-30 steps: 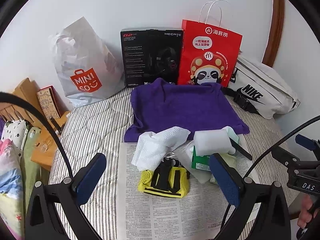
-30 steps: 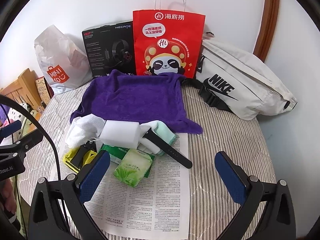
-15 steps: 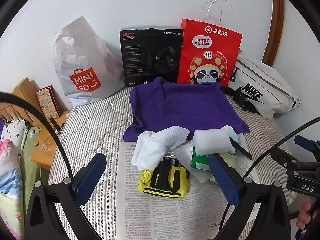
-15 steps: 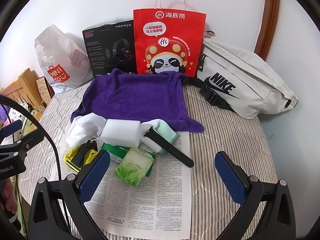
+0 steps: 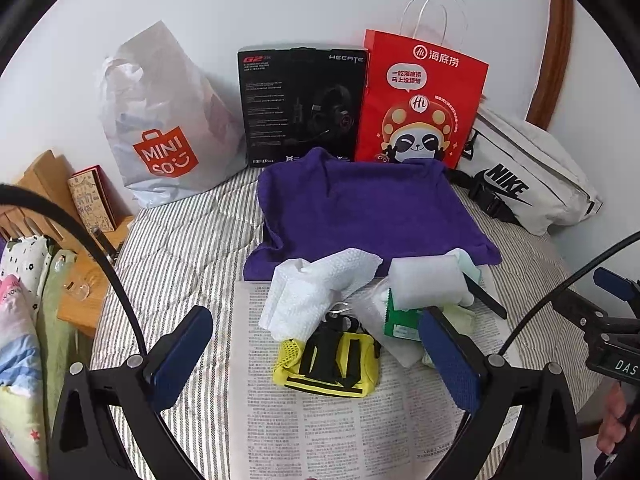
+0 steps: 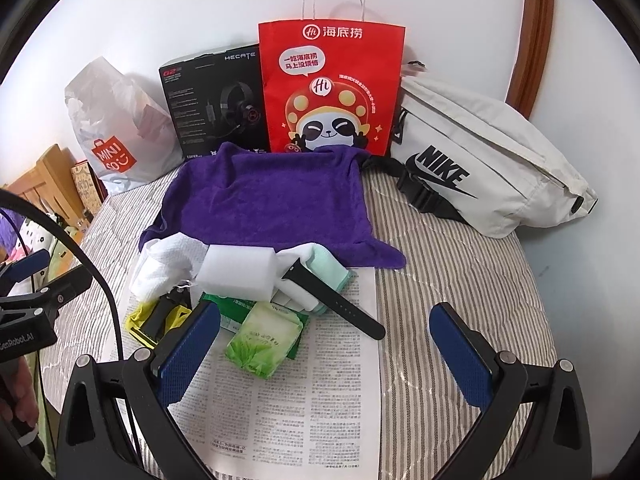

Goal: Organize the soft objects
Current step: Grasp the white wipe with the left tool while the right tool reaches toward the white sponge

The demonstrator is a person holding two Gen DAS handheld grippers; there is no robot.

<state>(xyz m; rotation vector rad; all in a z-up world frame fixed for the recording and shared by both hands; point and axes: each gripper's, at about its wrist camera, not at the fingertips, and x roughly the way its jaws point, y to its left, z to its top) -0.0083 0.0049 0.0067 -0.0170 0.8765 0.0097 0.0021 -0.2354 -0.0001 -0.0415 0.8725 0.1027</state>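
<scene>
Both the left hand-held gripper (image 5: 316, 364) and the right hand-held gripper (image 6: 324, 354) hover spread wide and empty over the bed, likely sizing up the soft pile (image 6: 240, 276) heaped on the newspaper (image 6: 296, 408) before the purple towel (image 6: 272, 200).

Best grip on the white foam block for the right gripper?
Pinch the white foam block across its short front-to-back faces near the left end, coming from above with the right gripper. It lies flat atop the pile, long side across; the black strap crowds its right end.
</scene>
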